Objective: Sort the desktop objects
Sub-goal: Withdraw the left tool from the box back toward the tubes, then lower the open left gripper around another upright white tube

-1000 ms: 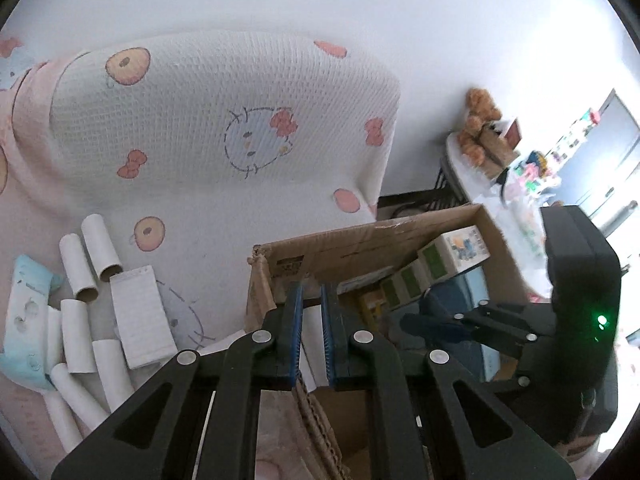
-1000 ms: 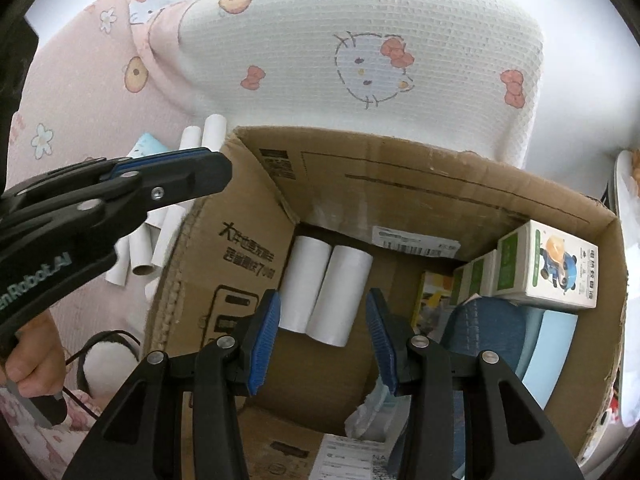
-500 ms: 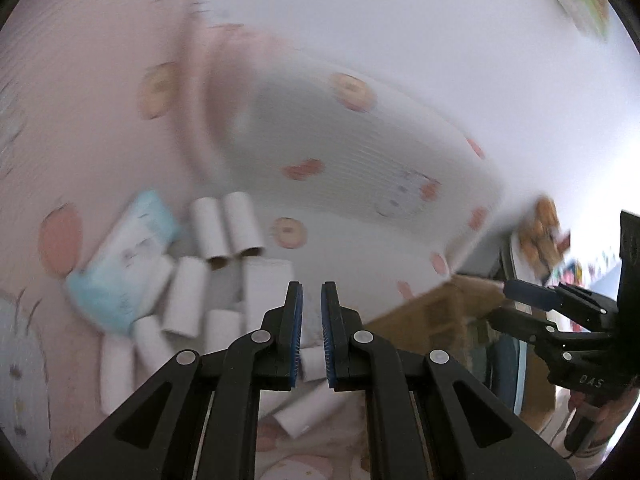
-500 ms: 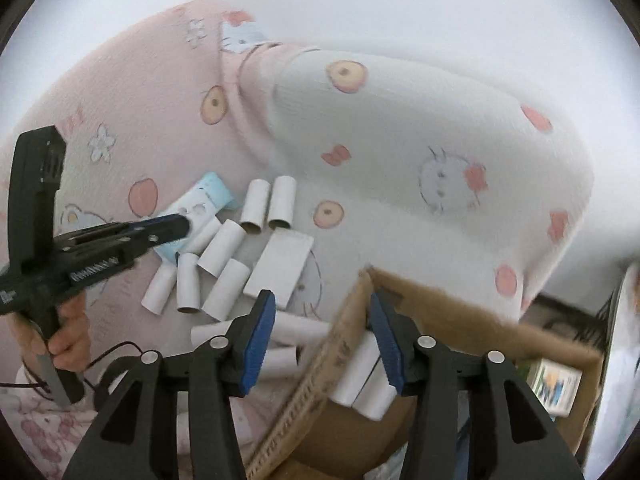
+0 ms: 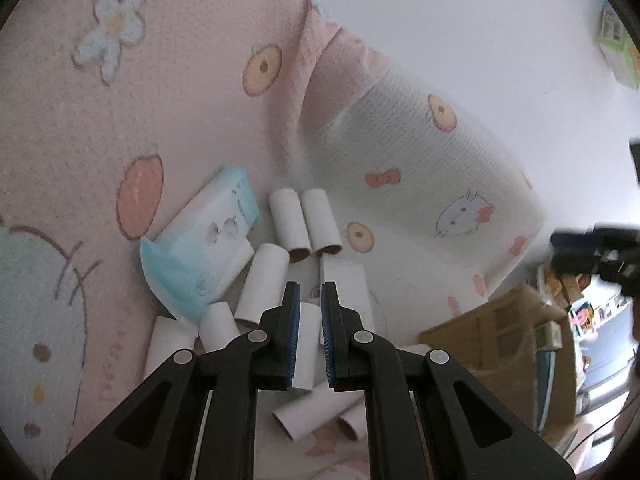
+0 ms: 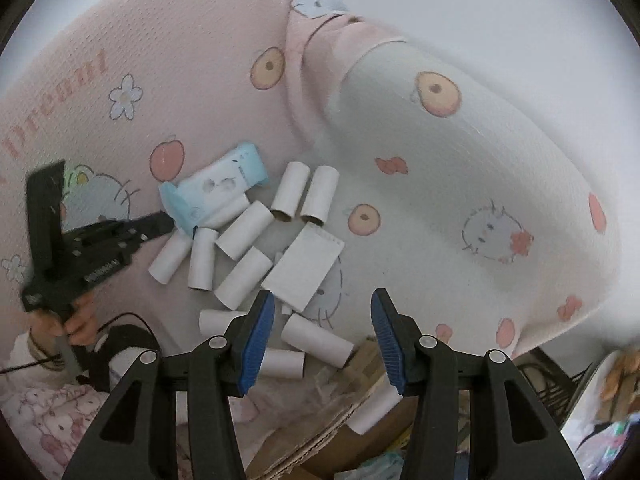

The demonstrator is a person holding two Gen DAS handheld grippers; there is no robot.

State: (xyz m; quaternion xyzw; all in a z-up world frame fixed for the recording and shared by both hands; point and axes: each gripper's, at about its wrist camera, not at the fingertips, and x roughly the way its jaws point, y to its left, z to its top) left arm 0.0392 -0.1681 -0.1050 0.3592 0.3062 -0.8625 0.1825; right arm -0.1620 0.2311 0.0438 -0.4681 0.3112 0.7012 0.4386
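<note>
Several white cardboard tubes (image 5: 264, 276) (image 6: 244, 228) lie in a heap on the pink blanket. With them are a blue and white tissue pack (image 5: 204, 248) (image 6: 216, 192) and a white notepad (image 5: 344, 284) (image 6: 304, 268). My left gripper (image 5: 310, 312) hovers over the heap, its jaws almost together with nothing between them; one tube shows through the slit beneath. In the right wrist view it (image 6: 166, 222) points at the tissue pack, held by a hand. My right gripper (image 6: 322, 312) stands open and empty above the tubes nearest the cardboard box (image 6: 320, 440) (image 5: 492, 332).
A white pillow with a cat print (image 5: 440, 184) (image 6: 460, 184) lies behind the heap. The box at the lower right holds paper and packets. A black cable (image 6: 120, 320) runs by the hand at the lower left. Shelves with toys show at the far right.
Both grippers have swung away from the box interior to over the heap of tubes. The right jaws have widened. The left jaws keep the same narrow gap.
</note>
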